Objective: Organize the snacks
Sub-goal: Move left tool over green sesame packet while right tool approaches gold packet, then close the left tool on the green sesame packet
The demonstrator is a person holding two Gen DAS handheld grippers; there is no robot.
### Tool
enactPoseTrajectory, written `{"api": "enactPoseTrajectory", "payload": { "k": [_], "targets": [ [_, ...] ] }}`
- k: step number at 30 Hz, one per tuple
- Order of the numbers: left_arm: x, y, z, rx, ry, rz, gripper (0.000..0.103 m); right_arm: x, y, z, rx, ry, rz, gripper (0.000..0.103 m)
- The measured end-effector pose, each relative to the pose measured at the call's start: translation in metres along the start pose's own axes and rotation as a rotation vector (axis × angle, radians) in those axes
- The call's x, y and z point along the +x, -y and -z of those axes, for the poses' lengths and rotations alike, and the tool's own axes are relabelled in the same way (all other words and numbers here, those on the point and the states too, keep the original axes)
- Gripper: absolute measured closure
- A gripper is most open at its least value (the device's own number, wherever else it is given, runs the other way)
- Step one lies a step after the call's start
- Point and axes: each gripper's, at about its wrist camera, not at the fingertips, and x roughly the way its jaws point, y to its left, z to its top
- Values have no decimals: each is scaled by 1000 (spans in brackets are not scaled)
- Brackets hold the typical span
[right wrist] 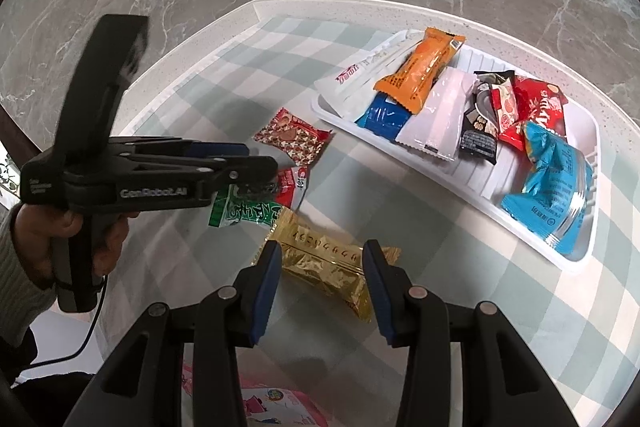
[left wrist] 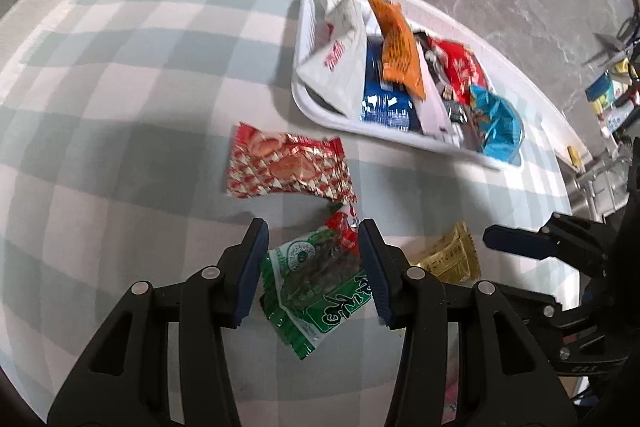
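Observation:
A green snack packet (left wrist: 320, 287) (right wrist: 248, 213) lies on the checked tablecloth between the fingers of my left gripper (left wrist: 313, 229) (right wrist: 266, 169), which stands open and partly closed around it. My right gripper (right wrist: 323, 249) is open too. It straddles a gold packet (right wrist: 324, 263) (left wrist: 448, 259) whose ends stick out past both fingers. One right finger (left wrist: 516, 247) shows beside that packet. A small red-and-white packet (left wrist: 344, 231) (right wrist: 294, 183) touches the green one. A red triangle-patterned packet (left wrist: 288, 167) (right wrist: 296, 139) lies just beyond.
A white ribbed tray (left wrist: 304, 99) (right wrist: 472, 175) at the table's far side holds several snacks, among them orange, blue, white and red ones. A person's hand (right wrist: 100, 239) grips the left tool. Grey marble floor lies past the table edge. A pink package (right wrist: 260, 403) sits near me.

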Motion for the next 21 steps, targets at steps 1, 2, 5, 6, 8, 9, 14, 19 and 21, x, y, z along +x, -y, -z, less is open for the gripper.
{"api": "enactPoseTrajectory", "payload": {
  "k": [1, 2, 5, 6, 8, 9, 14, 19, 21],
  "targets": [
    [3, 0, 1, 6, -9, 4, 58, 0, 0, 1, 2, 0, 0, 57],
    [3, 0, 1, 21, -9, 6, 58, 0, 1, 1, 4, 0, 1, 57],
    [2, -2, 5, 30, -12, 25, 58, -4, 4, 5, 15, 4, 7, 57],
    [1, -4, 7, 32, -14, 37, 58, -5, 5, 6, 21, 6, 8, 56],
    [-1, -5, 11, 42, -22, 50, 58, -7, 7, 8, 28, 10, 9, 55],
    [-2, -5, 15, 53, -29, 61, 58, -8, 8, 8, 28, 11, 11, 55],
    [-9, -2, 30, 124, -63, 77, 58, -13, 13, 13, 27, 15, 15, 55],
    [-18, 4, 41, 184, -58, 47, 58, -16, 17, 19, -8, 11, 19, 51],
    [-21, 3, 40, 181, -52, 42, 58, -15, 16, 19, -40, 5, 22, 51]
  ]
}}
